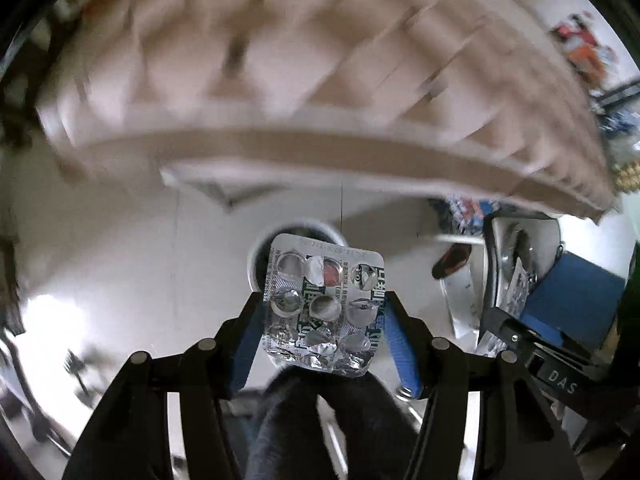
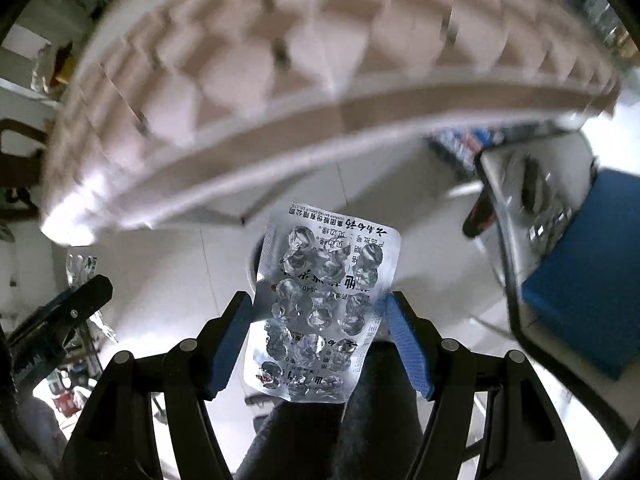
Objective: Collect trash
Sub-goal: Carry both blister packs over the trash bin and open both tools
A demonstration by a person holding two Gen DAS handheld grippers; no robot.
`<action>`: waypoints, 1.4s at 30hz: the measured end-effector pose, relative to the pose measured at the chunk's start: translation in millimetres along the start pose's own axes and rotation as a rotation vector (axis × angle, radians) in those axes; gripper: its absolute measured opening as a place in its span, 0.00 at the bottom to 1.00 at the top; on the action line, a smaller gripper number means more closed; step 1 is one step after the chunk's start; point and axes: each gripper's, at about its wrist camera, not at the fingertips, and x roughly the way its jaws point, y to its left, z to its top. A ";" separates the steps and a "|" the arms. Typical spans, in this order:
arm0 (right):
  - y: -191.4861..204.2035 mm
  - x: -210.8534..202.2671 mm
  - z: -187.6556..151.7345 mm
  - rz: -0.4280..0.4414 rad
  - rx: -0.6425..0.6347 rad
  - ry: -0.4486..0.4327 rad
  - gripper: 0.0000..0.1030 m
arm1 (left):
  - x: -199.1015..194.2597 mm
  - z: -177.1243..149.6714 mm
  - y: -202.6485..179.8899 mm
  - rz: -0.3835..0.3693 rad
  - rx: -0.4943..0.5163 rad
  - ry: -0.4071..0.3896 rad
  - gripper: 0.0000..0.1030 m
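I am holding my left gripper (image 1: 322, 312) and right gripper (image 2: 320, 320) level, each clasping an emptied blister pack (image 1: 322, 306) (image 2: 322, 312). Both are hanging over white floor tiles (image 1: 132, 264), facing a tufted beige sofa (image 1: 300, 52).

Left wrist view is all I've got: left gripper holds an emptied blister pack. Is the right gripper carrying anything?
Observer: Yes. The right gripper is shut on a longer blister pack, clamped by its side edges between the blue pads.
Operator: Any pills in it?
Observer: None visible; its pockets all look crushed, with the foil torn.
Operator: Held straight?
Observer: Slightly tilted, with the upper end leaning right. There's black printing across its top edge.
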 end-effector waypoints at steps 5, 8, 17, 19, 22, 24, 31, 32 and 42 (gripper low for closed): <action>-12.9 99.3 -9.5 0.031 0.020 0.095 0.68 | 99.7 3.0 39.8 -0.070 -0.122 0.111 0.54; -18.8 165.5 -7.9 0.055 0.025 0.131 0.68 | 165.8 7.2 58.0 -0.127 -0.149 0.167 0.54; -17.7 340.3 2.7 0.144 0.000 0.219 0.69 | 283.7 14.4 93.9 -0.164 -0.176 0.263 0.82; -14.0 366.9 1.9 0.162 -0.031 0.247 0.71 | 287.8 12.5 100.4 -0.164 -0.180 0.264 0.90; -9.0 385.3 -3.6 0.175 -0.052 0.260 1.00 | 285.6 8.0 106.5 -0.131 -0.186 0.257 0.91; -9.5 389.7 -7.4 0.176 -0.064 0.262 1.00 | 277.8 4.8 109.9 -0.090 -0.179 0.234 0.91; -10.6 362.5 -12.7 0.057 -0.138 0.228 1.00 | 233.9 -7.0 100.3 0.133 -0.097 0.084 0.91; -9.2 353.7 -13.7 0.037 -0.148 0.215 1.00 | 226.6 -9.1 96.6 0.147 -0.087 0.072 0.91; -0.1 264.3 -18.5 -0.079 -0.203 0.125 1.00 | 167.8 -24.3 67.1 0.187 -0.040 0.022 0.91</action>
